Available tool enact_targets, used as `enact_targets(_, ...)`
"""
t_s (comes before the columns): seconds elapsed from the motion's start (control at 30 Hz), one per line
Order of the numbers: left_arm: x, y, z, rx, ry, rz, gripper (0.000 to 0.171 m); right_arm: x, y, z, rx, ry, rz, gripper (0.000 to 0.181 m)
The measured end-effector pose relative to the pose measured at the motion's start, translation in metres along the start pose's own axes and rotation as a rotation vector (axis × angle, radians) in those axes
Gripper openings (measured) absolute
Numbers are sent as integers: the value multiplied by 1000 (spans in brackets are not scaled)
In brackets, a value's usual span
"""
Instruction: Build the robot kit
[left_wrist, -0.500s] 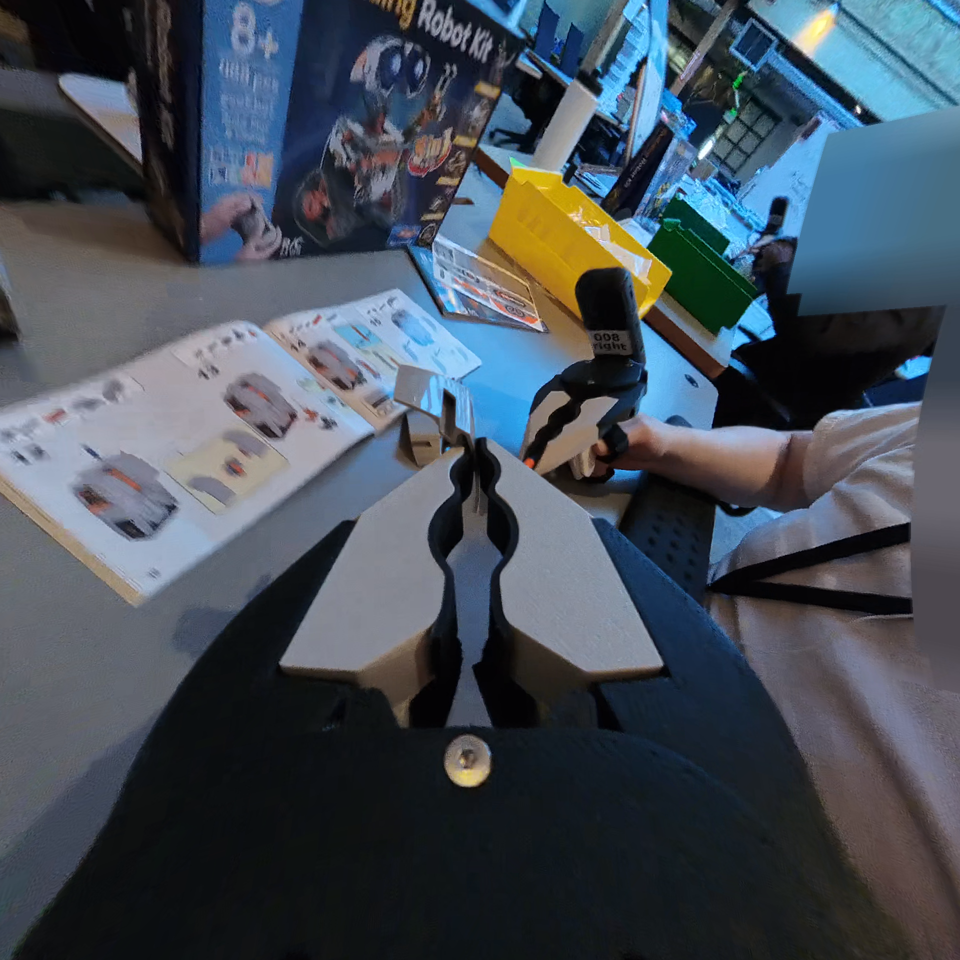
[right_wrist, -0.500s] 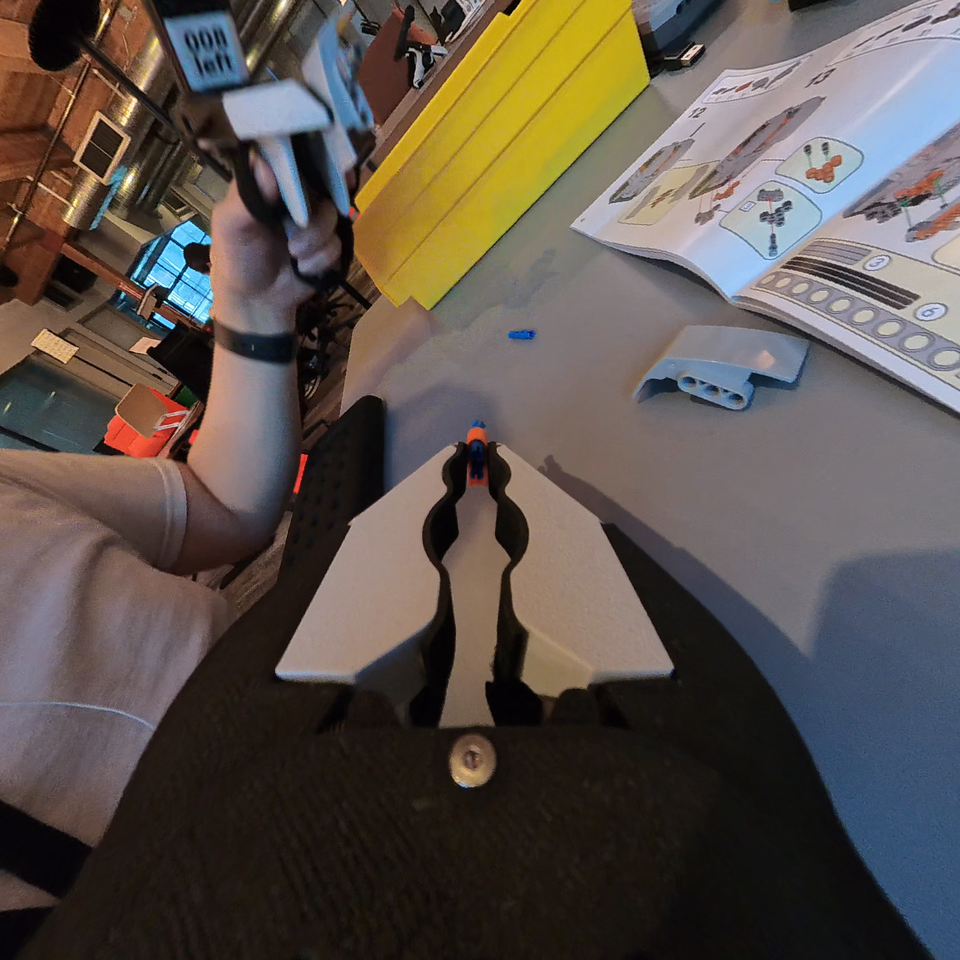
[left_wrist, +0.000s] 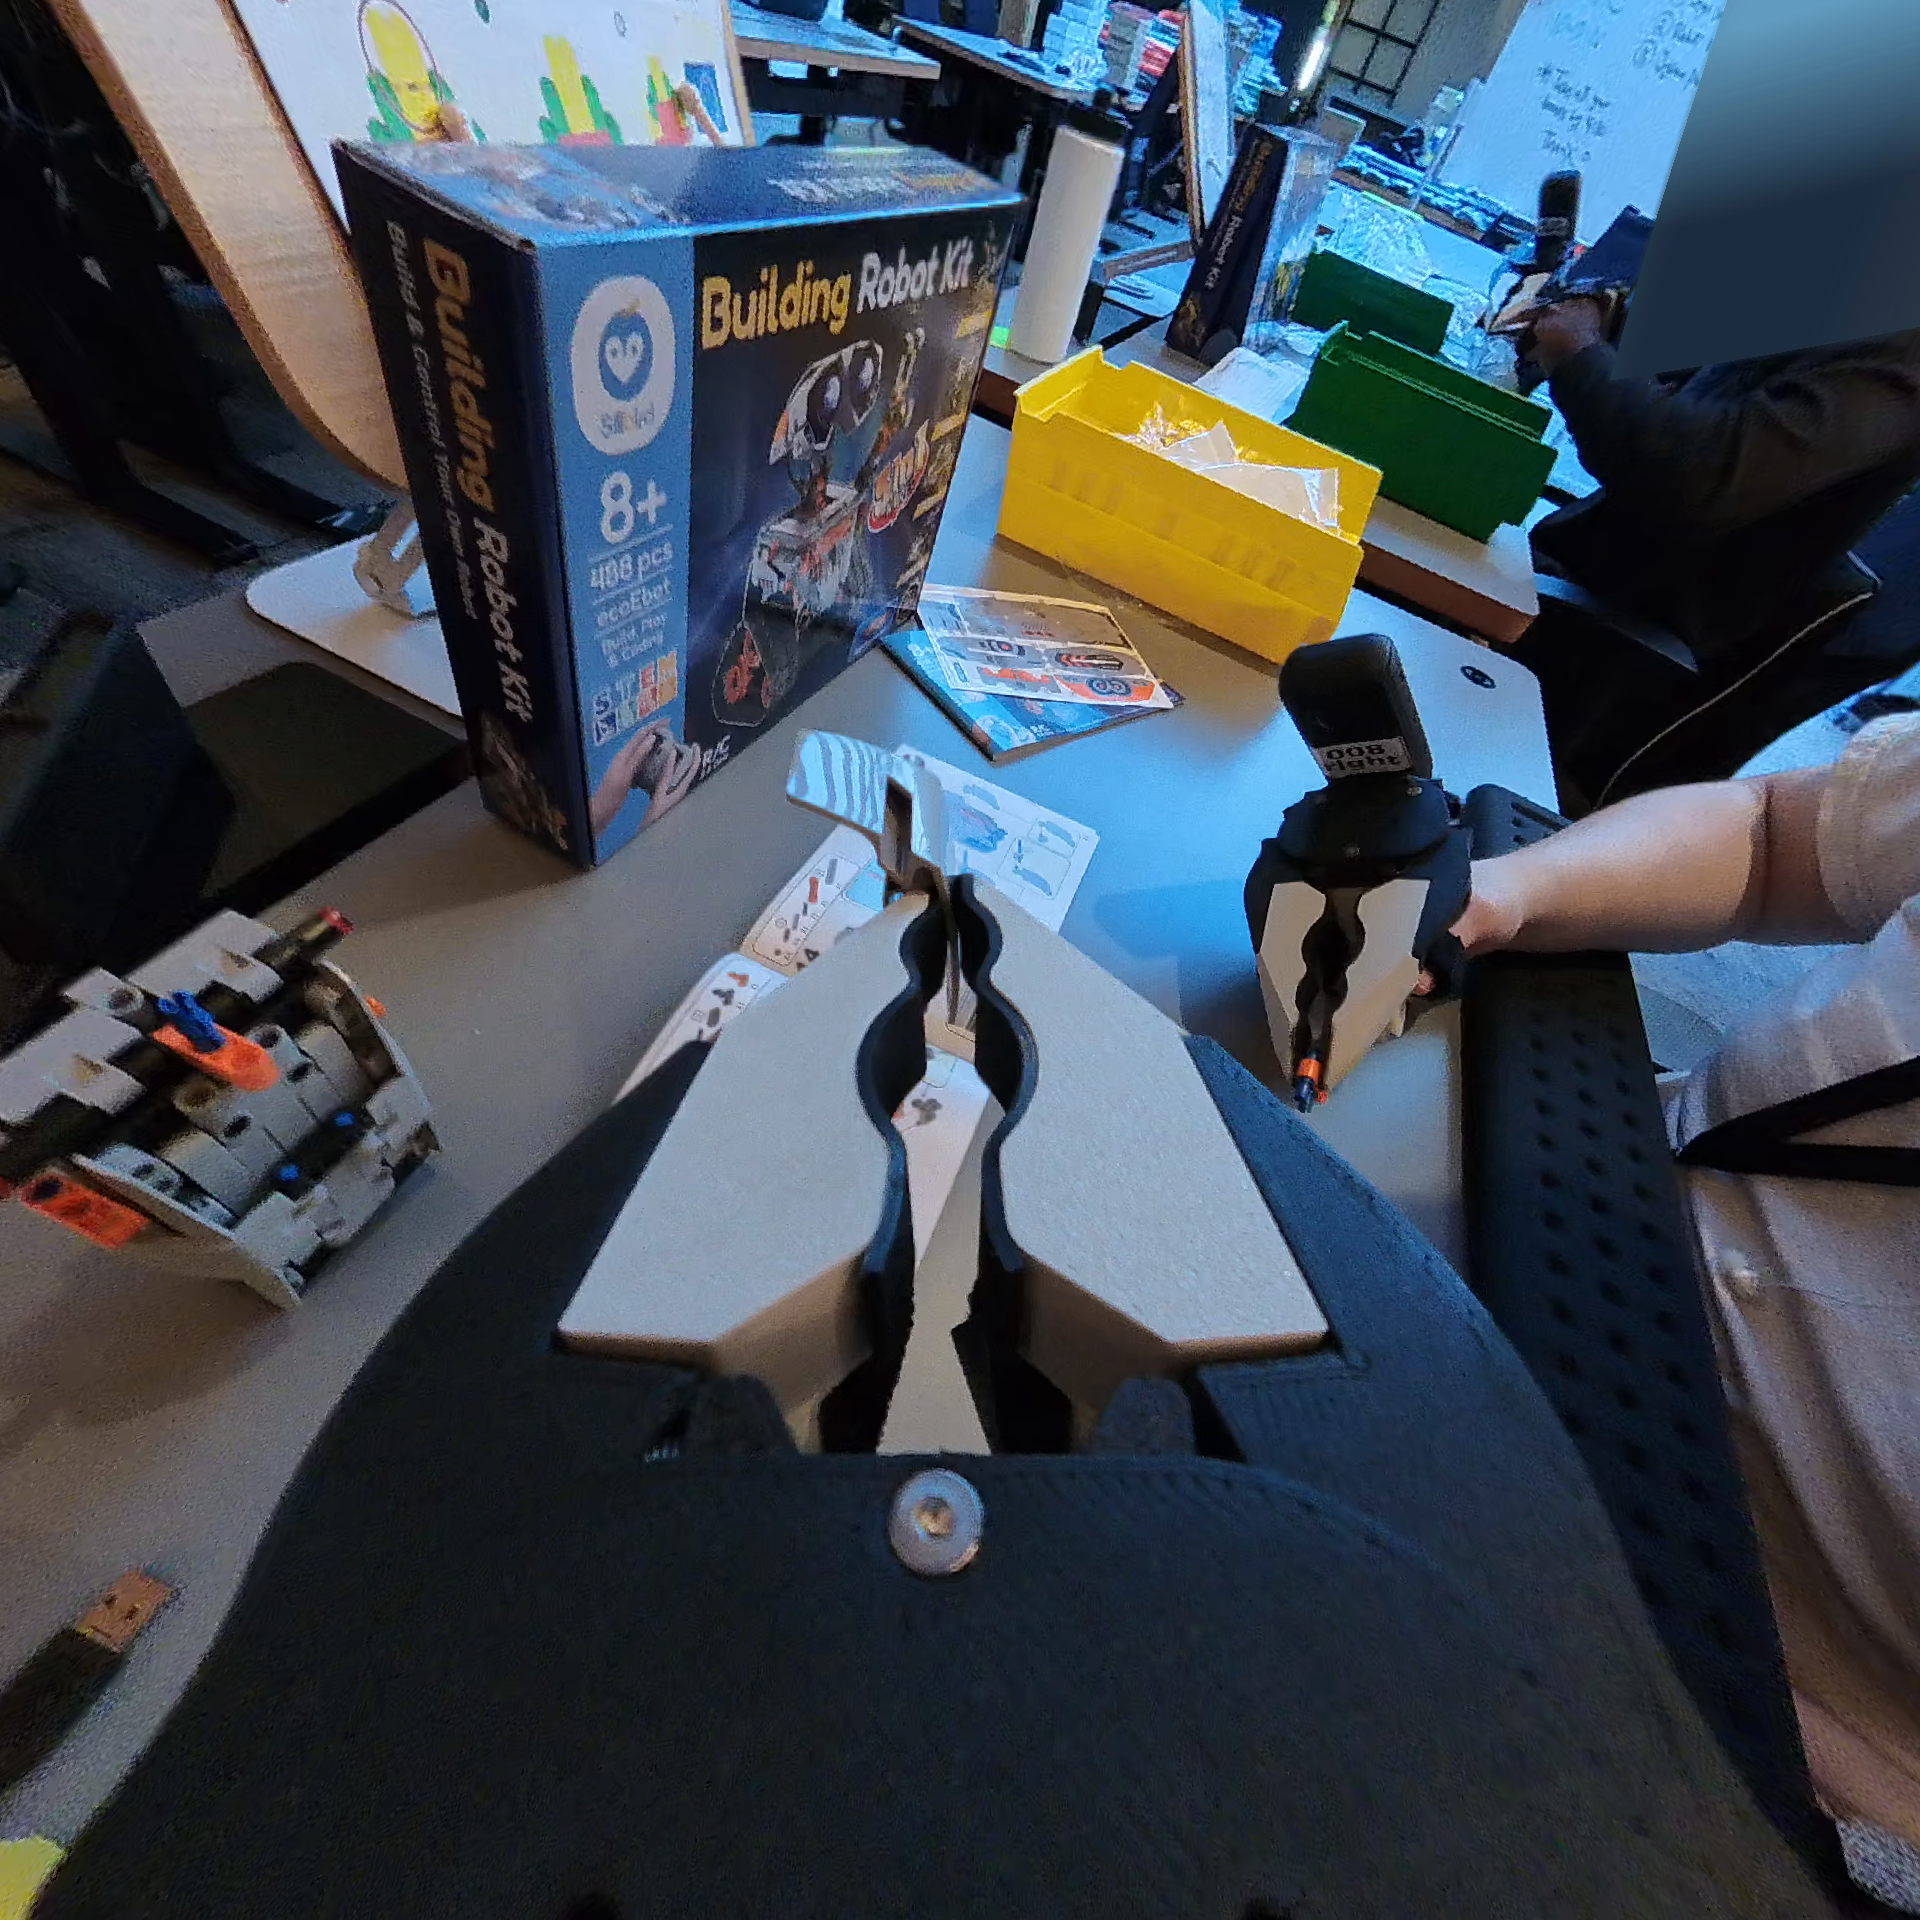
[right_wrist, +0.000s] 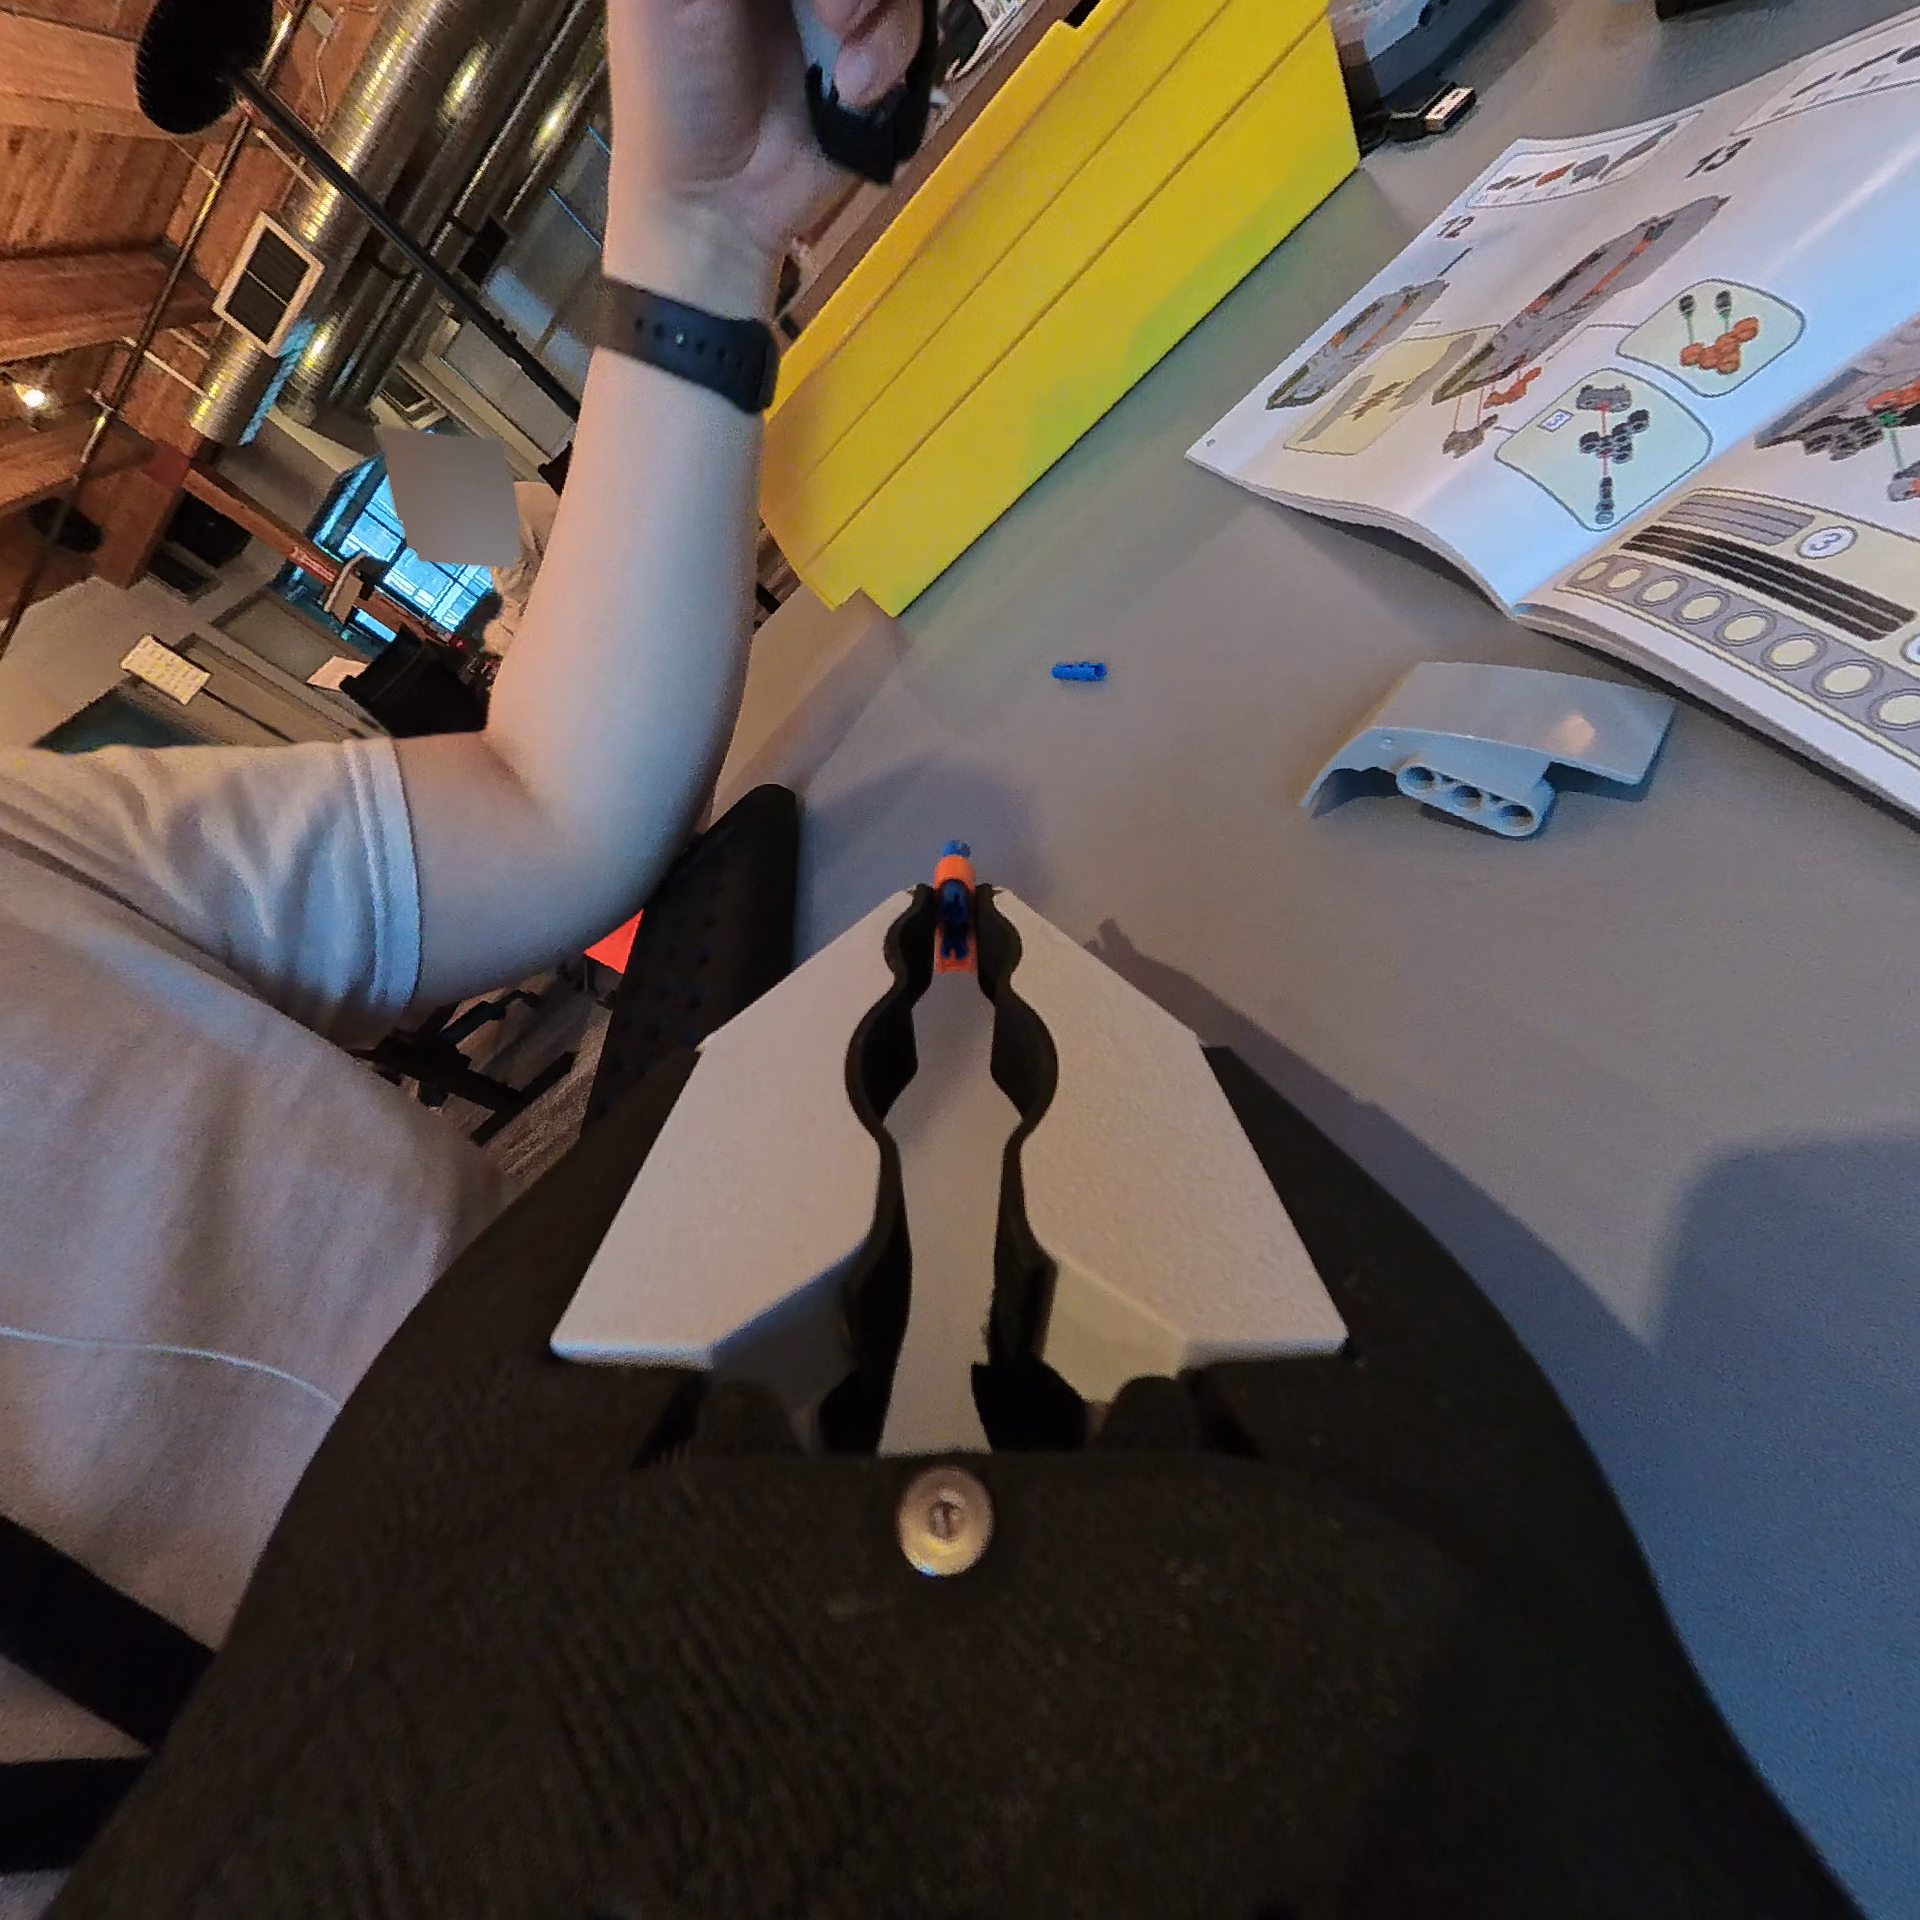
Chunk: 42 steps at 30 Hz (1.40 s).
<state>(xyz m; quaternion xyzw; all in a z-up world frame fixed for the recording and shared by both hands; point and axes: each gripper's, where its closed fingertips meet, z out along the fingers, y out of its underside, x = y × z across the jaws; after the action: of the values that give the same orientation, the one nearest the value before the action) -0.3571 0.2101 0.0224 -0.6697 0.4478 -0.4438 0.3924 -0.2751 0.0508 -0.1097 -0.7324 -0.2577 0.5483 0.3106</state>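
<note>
— At the tips of the left gripper (left_wrist: 948, 914), that curved light-grey plastic panel piece (left_wrist: 868, 805) is pinched by one thin edge, most of it sticking out ahead of the fingers, held clear above the open instruction booklet (left_wrist: 1023, 844).

— And the right gripper (right_wrist: 954, 914)?

— Pressed together on a small orange-and-blue connector pin (right_wrist: 952, 914), which pokes out just past the tips, low over the grey table (right_wrist: 1351, 1039).

— What would worry you?

— The panel. With so narrow a hold on a slanted edge, I'd guess it could twist or slip out if it's pushed against anything. The pin is tiny too — a slight loosening and it drops and rolls.

— Do the two views agree?

— They fill each other in. Only the left wrist view shows the half-built grey block model with orange parts (left_wrist: 197, 1101) off to that gripper's left, and the tall blue kit box (left_wrist: 665, 468) beyond. Only the right wrist view shows a second grey curved panel (right_wrist: 1496, 748) lying ahead to the right, and a loose blue pin (right_wrist: 1078, 672) farther ahead, near the yellow plastic bin (right_wrist: 1060, 312).
</note>
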Motion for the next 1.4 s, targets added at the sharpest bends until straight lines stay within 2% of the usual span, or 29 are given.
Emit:
enact_targets(0.13, -13, -3, -6, -1, -7, 14, 0, 0, 1, 1, -11, -12, 9, 6)
enact_targets(0.23, -17, 9, -7, -12, -3, 11, 0, 0, 1, 1, -12, -21, 20, 6)
enact_targets(0.33, -26, 21, -3, -78, -51, -25, 0, 1, -1, 2, -8, -23, 23, 6)
enact_targets(0.57, -15, 6, 13, -30, -11, -39, 0, 2, 1, 7, -39, -21, 7, 6)
enact_targets(0.73, -2, -6, 13, 40, 97, -83, 0, 1, 0, 6, -26, -28, 8, 6)
enact_targets(1.4, 6, -11, 9, 28, 88, -63, 0, 5, -7, 0, 13, -43, 47, 6)
